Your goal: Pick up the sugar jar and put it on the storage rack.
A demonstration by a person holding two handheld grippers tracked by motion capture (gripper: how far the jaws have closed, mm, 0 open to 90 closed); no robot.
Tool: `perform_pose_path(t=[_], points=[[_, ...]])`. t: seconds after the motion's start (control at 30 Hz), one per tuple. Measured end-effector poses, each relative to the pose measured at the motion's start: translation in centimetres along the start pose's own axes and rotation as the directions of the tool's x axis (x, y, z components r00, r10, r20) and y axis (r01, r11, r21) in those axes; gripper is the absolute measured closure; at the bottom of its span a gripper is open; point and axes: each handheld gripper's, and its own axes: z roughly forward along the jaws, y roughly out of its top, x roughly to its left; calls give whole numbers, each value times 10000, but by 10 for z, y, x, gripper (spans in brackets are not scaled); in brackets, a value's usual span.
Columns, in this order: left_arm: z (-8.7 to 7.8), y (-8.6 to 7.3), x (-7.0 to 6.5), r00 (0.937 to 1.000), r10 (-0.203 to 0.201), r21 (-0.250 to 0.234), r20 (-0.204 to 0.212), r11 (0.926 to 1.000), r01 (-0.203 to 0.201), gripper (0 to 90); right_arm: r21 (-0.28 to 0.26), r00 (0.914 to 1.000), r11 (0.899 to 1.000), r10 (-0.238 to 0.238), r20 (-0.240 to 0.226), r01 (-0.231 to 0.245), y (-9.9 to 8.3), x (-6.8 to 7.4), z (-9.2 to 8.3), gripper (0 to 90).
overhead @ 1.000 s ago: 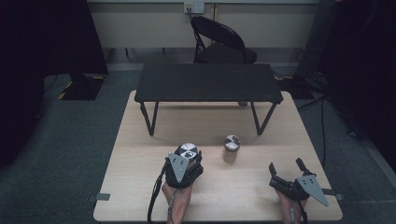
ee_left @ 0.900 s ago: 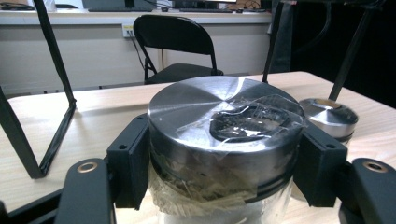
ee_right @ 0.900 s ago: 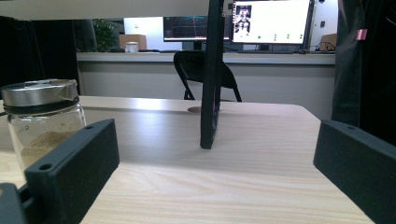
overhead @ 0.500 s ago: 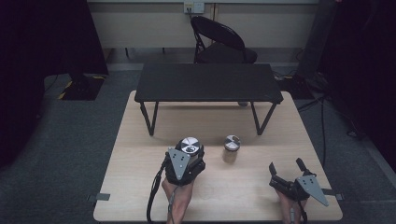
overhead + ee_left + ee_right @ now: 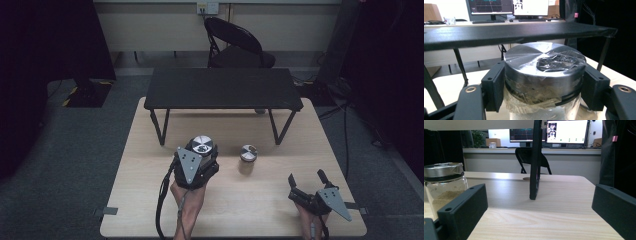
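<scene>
left gripper [image 5: 199,159]: jaws clamped on jar [image 5: 544,75], raised off tabletop [image 5: 150,200] since a second ago — lift underway | right gripper [image 5: 306,185]: jaws wide, empty | second jar [image 5: 248,153] standing nearby

No legible text, screens [image 5: 509,6] behind the bench showing graphs and windows too small to read, jar lid [image 5: 544,60] bearing no readable label under tape
</scene>
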Motion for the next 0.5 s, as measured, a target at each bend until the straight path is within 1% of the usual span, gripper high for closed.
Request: perform_pose_path(t=[0.03,0.23,0.3,0.37,0.4,0.5], points=[[0,0,0,10000,0,0,0,10000,0,317,0,10000,10000,0,0,0,0,0,0,0],[4,15,4,9998,152,-134,105,9998,-150,317,2,10000,10000,-9,7,9,0,0,0,0],[6,20,5,9998,148,-146,141,9998,-146,318,6,10000,10000,-9,1,9,0,0,0,0],[11,27,4,9996,261,-156,87,9995,-259,318,1,10000,10000,-4,0,4,0,0,0,0],[13,30,5,9997,222,-170,73,9996,-220,317,2,10000,10000,-8,1,8,0,0,0,0],[23,39,13,9994,-274,-243,188,9993,279,317,-27,10000,10000,-25,-41,25,0,-1,0,0]])
